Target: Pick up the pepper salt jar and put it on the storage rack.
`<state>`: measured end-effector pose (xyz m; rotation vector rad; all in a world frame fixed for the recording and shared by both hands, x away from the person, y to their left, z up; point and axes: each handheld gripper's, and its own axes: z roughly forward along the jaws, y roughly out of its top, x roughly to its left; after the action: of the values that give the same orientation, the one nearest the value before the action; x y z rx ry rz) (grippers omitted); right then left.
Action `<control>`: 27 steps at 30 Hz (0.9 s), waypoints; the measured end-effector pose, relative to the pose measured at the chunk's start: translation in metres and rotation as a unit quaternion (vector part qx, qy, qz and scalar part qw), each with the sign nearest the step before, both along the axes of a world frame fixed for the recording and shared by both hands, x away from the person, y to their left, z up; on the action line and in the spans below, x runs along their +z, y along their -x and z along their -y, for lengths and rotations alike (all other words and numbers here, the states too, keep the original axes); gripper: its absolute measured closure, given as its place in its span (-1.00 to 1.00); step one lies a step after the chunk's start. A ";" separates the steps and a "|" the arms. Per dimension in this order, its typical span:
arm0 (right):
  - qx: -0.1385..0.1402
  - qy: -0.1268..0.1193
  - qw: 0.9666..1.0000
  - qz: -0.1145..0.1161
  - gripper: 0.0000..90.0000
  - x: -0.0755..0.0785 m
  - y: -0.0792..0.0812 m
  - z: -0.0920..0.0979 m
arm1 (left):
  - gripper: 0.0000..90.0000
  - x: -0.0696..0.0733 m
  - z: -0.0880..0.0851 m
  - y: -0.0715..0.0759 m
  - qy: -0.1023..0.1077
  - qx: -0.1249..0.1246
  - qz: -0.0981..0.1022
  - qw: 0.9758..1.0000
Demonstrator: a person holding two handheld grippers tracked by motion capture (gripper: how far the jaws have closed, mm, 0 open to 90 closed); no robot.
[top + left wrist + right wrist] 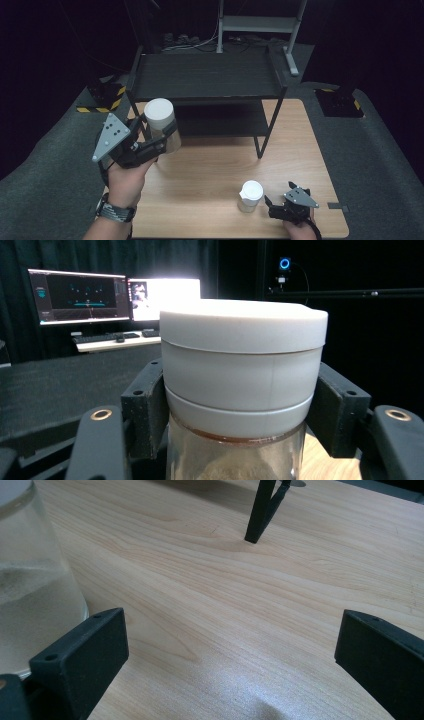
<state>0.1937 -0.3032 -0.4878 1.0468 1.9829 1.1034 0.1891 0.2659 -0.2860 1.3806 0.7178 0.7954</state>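
Your left tool (161, 136) is pinching a tall clear jar (161, 125) with a white lid just under that lid, holding it upright above the worktop (210, 165), at the front left corner of the black shelf rack (207, 80). Your right tool (274, 202) rests on the worktop in front of the rack, jaws spread with nothing between them, just beside a smaller white-lidded jar (250, 196) that stands on the wood.

Shelf rack (207, 82) stood at table's (210, 165) back, large jar (161, 125) held before its left end, small jar (250, 196) sat front right beside right gripper (272, 204).
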 end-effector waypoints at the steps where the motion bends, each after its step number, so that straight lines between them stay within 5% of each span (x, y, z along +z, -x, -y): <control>1: 0.000 0.000 1.000 0.000 -1.00 0.000 0.000 0.000 | -0.24 0.001 0.000 -0.002 0.002 0.000 0.001 1.000; 27: 0.001 -0.005 1.000 0.001 -1.00 -0.001 0.000 0.002 | -0.24 0.040 0.007 -0.036 0.008 0.018 0.023 1.000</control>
<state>0.1936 -0.3053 -0.4886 1.0489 1.9781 1.1172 0.2251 0.2591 -0.2460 1.3347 0.7140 0.8456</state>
